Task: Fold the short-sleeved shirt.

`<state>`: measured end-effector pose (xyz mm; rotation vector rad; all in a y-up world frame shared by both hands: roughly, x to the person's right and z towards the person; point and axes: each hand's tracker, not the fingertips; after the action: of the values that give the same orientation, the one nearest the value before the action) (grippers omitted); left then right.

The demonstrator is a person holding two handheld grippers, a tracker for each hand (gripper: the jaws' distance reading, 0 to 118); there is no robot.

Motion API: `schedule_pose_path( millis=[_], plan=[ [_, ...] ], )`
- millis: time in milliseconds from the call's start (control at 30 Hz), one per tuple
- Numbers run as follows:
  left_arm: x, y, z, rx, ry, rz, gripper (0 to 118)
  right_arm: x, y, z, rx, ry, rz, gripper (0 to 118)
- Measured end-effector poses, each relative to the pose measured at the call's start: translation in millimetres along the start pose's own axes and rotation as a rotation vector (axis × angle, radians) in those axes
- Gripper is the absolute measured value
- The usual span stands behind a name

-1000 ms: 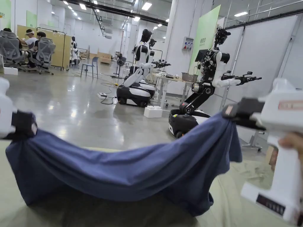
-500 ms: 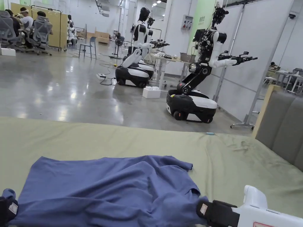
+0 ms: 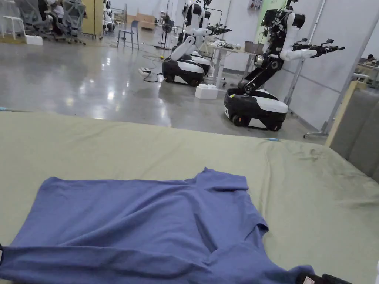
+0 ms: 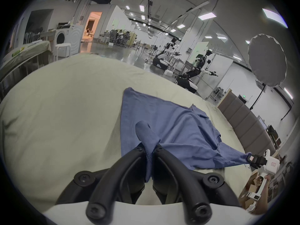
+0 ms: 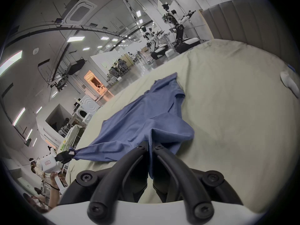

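Shirt [image 3: 140, 225]: blue, wrinkled, flat on bed; L [image 4: 150, 149] & R [image 5: 150, 145] fingers clamped on corners.

I'm working in a big robotics lab hall: wheeled humanoid robots [image 3: 259, 92] are standing on a polished concrete floor [image 3: 92, 88], people are sitting in office chairs [image 3: 70, 14] behind, a washing machine [image 4: 65, 38] and softbox light [image 4: 267, 63] nearby.

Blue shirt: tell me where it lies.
The blue shirt lies spread on the green bed sheet, low in the head view, its near corners pinched by the left gripper and right gripper.
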<state>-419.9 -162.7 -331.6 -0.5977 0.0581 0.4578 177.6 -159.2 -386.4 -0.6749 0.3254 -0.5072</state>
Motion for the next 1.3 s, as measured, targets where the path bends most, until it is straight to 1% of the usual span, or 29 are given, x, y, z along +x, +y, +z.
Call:
schedule_pose_path(
  millis=[100,167,233,333,367,400,467,500,567,633,667,733,800,833,867,900,933,967,1000,1033,1067,1100,1133,1167,1200,1233,1267,1300],
  plan=[
    [-15.3,-31.7,20.2,-0.026,0.02,0.049,6,6.9,-24.4,25.1,-0.025,0.012,-0.041,6],
    [-25.6,-49.8,29.6,-0.058,0.031,0.08,6,10.4,-37.3,40.0,-0.028,0.014,-0.055,6],
    [-33.7,-61.2,38.8,-0.075,0.042,0.091,7,13.6,-46.2,52.5,-0.022,0.009,-0.071,6],
    [-44.9,-68.8,50.9,-0.097,0.051,0.087,7,20.8,-54.0,68.3,-0.026,-0.001,-0.126,6],
    [-48.4,-70.3,55.0,-0.099,0.053,0.082,7,23.4,-55.8,73.4,-0.029,-0.005,-0.132,6],
    [-52.4,-71.7,57.9,-0.101,0.05,0.077,7,25.1,-57.2,76.3,-0.04,-0.026,-0.128,6],
    [-61.3,-72.7,59.6,-0.142,0.028,0.083,7,32.4,-60.1,80.3,-0.091,-0.102,-0.108,6],
    [-63.2,-73.7,59.4,-0.172,0.026,0.08,7,34.6,-62.1,81.3,-0.11,-0.113,-0.111,6],
    [-63.6,-79.7,60.9,-0.224,0.067,0.005,7,38.1,-69.2,82.5,-0.162,-0.12,-0.109,6],
    [-64.6,-86.6,60.1,-0.269,0.08,-0.017,7,37.8,-75.1,79.0,-0.24,-0.176,-0.089,6],
    [-65.5,-92.0,60.6,-0.282,0.073,0.005,7,38.0,-78.5,75.1,-0.284,-0.216,-0.078,6],
    [-71.1,-98.7,60.6,-0.28,0.065,0.044,6,41.8,-86.7,67.6,-0.318,-0.25,-0.058,6],
    [-77.1,-105.0,59.8,-0.274,0.077,0.076,7,44.6,-91.8,59.2,-0.329,-0.262,-0.077,6],
    [-79.9,-108.0,58.5,-0.27,0.07,0.104,7,45.0,-94.4,55.2,-0.329,-0.261,-0.08,10],
    [-81.5,-110.6,58.3,-0.254,0.057,0.137,12,45.1,-96.7,52.1,-0.332,-0.26,-0.077,27],
    [-82.2,-111.7,59.9,-0.236,0.052,0.148,24,45.2,-98.0,50.8,-0.335,-0.259,-0.076,55],
    [-81.4,-113.2,64.1,-0.214,0.034,0.171,24,43.3,-98.3,51.1,-0.334,-0.267,-0.072,55],
    [-79.3,-112.2,72.1,-0.192,0.021,0.208,30,41.5,-98.3,55.4,-0.317,-0.273,-0.073,64],
    [-77.2,-111.0,79.6,-0.177,0.001,0.24,48,38.2,-96.7,61.4,-0.281,-0.262,-0.073,83],
    [-73.1,-109.7,91.0,-0.172,-0.011,0.262,90,32.2,-93.5,71.6,-0.222,-0.241,-0.08,99],
    [-69.9,-109.0,106.6,-0.151,-0.034,0.264,97,25.7,-90.3,85.0,-0.161,-0.219,-0.085,99],
    [-66.0,-108.6,118.1,-0.158,-0.032,0.257,92,20.6,-89.0,94.9,-0.137,-0.222,-0.083,99],
    [-59.9,-109.1,128.4,-0.169,-0.017,0.248,81,12.6,-88.3,102.9,-0.144,-0.248,-0.064,95],
    [-55.5,-110.4,138.6,-0.186,0.058,0.224,57,5.5,-89.0,108.9,-0.151,-0.268,-0.022,73],
    [-53.1,-115.0,143.3,-0.2,0.114,0.215,14,0.0,-92.4,109.8,-0.172,-0.284,0.028,26],
    [-52.2,-118.9,146.9,-0.223,0.19,0.246,0,-6.4,-99.2,106.8,-0.178,-0.335,0.069,2],
    [-54.9,-117.9,148.6,-0.279,0.215,0.297,0,-9.3,-104.4,109.3,-0.181,-0.392,0.095,2],
    [-57.4,-118.7,149.3,-0.334,0.217,0.345,0,-10.0,-107.0,106.2,-0.255,-0.377,0.112,2]
  ],
)
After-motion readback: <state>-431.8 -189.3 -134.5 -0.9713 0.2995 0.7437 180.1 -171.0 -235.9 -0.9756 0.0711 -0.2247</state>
